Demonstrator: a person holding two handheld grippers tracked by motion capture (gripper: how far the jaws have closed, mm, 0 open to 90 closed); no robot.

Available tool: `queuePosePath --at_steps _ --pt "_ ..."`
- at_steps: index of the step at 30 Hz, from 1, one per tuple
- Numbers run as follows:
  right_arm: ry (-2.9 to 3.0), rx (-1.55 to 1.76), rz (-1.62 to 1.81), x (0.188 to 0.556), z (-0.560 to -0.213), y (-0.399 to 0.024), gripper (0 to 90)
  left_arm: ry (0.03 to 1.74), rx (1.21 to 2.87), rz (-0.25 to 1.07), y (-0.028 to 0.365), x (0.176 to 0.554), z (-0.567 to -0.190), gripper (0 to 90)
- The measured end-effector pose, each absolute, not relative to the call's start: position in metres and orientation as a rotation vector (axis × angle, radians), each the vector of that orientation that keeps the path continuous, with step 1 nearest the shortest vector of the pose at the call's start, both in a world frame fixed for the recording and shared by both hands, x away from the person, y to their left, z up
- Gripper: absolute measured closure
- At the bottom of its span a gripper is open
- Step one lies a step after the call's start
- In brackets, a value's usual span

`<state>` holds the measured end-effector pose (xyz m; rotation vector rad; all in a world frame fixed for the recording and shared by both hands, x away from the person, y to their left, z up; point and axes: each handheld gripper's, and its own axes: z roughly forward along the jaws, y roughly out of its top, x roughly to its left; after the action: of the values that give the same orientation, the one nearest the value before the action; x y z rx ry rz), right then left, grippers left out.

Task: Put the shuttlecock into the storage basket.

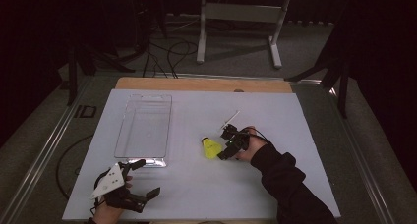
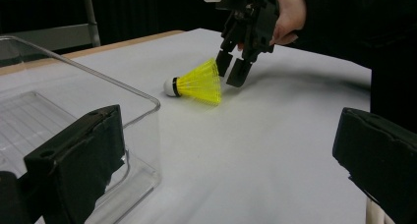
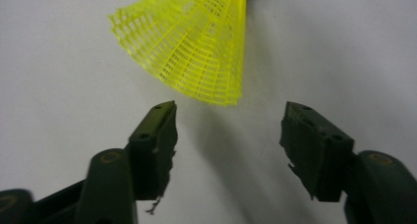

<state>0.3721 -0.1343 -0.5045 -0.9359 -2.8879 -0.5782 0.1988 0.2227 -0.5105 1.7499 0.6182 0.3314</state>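
A yellow shuttlecock (image 1: 211,148) lies on its side near the middle of the white surface (image 1: 196,194), its white cork pointing toward the clear plastic tray (image 1: 145,126) and its mesh skirt flaring toward the right gripper (image 1: 225,144). That gripper tilts down at the skirt's open rim; in the right gripper view its jaws stand parted, one to either side of the skirt's edge and just short of it, nothing between the pads, so the shuttlecock (image 3: 196,42) is not grasped. From the left gripper view the same two jaws hang just behind the skirt, tips close to the surface.

The tray sits well to the left of the shuttlecock, long side running away from the person, its near short edge just beyond the left gripper (image 1: 145,179). The left gripper rests low at the front left corner of the surface, jaws spread wide and released, one of them beside the tray's near corner (image 2: 152,106).

Between the tray's right wall and the shuttlecock there is a broad bare strip of white. The front half of the surface, between the two hands, is open as well. A small white stick (image 1: 231,119) lies just beyond the right gripper, toward the far edge, where a band of bare wood (image 1: 196,84) shows
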Motion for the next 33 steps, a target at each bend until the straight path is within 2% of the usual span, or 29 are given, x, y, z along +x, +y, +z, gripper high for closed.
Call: queuePosePath --at_steps 17,24,25,27,30,31,33 --pt "-2.905 -0.935 -0.541 0.388 -0.509 -0.116 58.5 0.616 1.755 0.330 0.223 0.199 -0.511 0.2" --pt "-2.906 -0.929 -0.515 0.392 -0.512 -0.111 63.1 0.615 1.756 0.332 0.223 0.199 -0.511 0.2" --pt "-2.898 -0.927 -0.514 0.392 -0.512 -0.111 72.5 0.615 1.757 0.332 0.223 0.199 -0.511 0.2" --pt "-2.897 -0.925 -0.520 0.393 -0.512 -0.110 79.2 0.615 1.759 0.332 0.223 0.199 -0.511 0.2" --pt "-2.894 -0.916 -0.517 0.393 -0.512 -0.110 83.3 0.617 1.758 0.330 0.223 0.199 -0.511 0.2" --pt "-2.893 -0.906 -0.512 0.393 -0.511 -0.110 87.4 0.616 1.758 0.330 0.223 0.199 -0.511 0.2" --pt "-2.879 -0.904 -0.512 0.394 -0.510 -0.111 88.7 0.616 1.759 0.329 0.223 0.199 -0.511 0.2"
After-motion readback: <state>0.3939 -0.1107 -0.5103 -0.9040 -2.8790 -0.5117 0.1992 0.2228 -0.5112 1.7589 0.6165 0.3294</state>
